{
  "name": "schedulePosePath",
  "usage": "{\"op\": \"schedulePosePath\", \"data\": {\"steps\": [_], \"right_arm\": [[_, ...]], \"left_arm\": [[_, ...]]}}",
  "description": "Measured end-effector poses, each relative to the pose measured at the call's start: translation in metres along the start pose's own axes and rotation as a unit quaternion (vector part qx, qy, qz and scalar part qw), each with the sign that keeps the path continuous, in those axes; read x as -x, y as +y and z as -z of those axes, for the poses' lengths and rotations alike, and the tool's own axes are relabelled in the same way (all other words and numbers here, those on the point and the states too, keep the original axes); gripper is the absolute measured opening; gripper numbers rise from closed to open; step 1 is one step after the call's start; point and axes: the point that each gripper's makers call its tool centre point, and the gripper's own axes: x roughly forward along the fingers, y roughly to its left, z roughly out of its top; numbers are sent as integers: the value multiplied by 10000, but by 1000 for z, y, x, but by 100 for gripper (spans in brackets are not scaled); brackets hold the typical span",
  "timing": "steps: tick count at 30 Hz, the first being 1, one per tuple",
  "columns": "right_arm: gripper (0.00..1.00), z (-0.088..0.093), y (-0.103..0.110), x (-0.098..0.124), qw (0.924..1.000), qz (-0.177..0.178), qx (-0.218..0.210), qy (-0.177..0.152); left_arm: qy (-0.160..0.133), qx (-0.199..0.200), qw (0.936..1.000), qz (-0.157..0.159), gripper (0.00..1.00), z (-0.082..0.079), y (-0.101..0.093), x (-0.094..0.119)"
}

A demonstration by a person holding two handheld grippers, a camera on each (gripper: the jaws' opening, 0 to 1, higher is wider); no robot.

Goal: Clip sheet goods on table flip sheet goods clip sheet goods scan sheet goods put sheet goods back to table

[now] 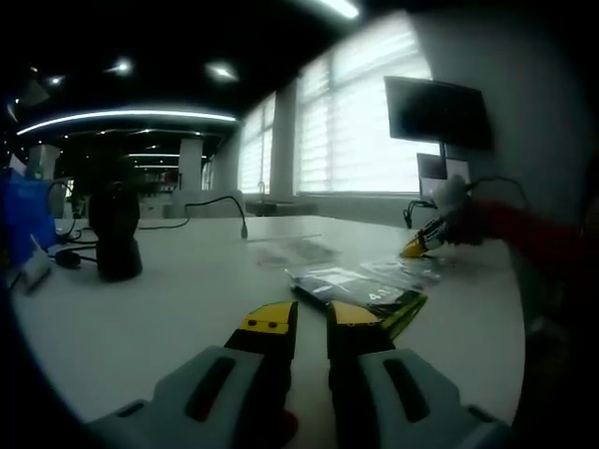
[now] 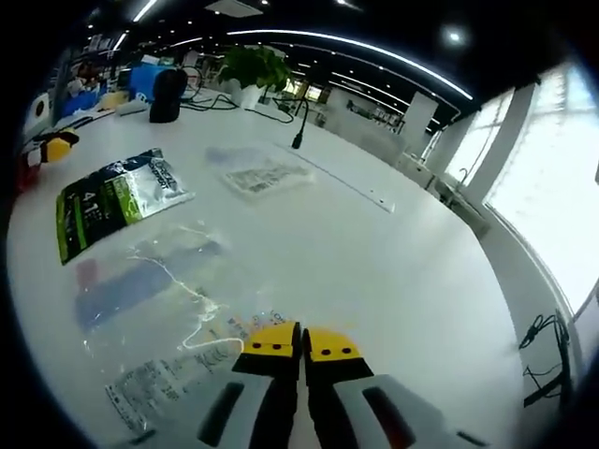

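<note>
Looking along the left tool (image 1: 312,323), its two yellow-tipped jaws stand slightly apart with a narrow gap and nothing between them, low over the white counter (image 1: 168,309). Just ahead of the tips lies a dark sheet packet with a green edge (image 1: 360,292), flat on the counter and near but not touching the jaws. Beyond it lie two clear plastic bags: one with printed paper inside (image 1: 298,251), another toward the right (image 1: 404,271) whose contents are too blurred to tell. The right tool (image 1: 421,245) comes in from the right, its yellow tip just above that far bag; a red sleeve (image 1: 524,234) follows behind it. A black stand-like object (image 1: 116,229) sits at the left with a cable (image 1: 211,208) trailing across the counter.

In the right gripper view, the right tool (image 2: 301,344) has its jaws pressed together, and whether they pinch the edge of the clear bag (image 2: 159,290) lying just beside them cannot be told; the bag holds a bluish sheet and a white string. The green-edged packet (image 2: 112,201) lies well apart at upper left, and the bag with printed paper (image 2: 265,178) farther off. A potted plant (image 2: 251,70) stands at the far end.
</note>
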Motion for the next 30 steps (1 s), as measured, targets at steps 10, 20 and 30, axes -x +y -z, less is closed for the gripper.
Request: {"op": "schedulePosePath", "data": {"steps": [10, 20, 30], "right_arm": [[0, 1, -3, 2, 9997, -20, -218, -46], [0, -8, -6, 12, 9991, 90, -375, -173], [0, -18, -8, 19, 9973, 138, -651, -319]], "left_arm": [[32, -58, 10000, 29, 6, 2, -1, -1], [27, -69, 10000, 27, 6, 2, -1, -1], [20, -61, 10000, 21, 6, 3, -1, 0]]}}
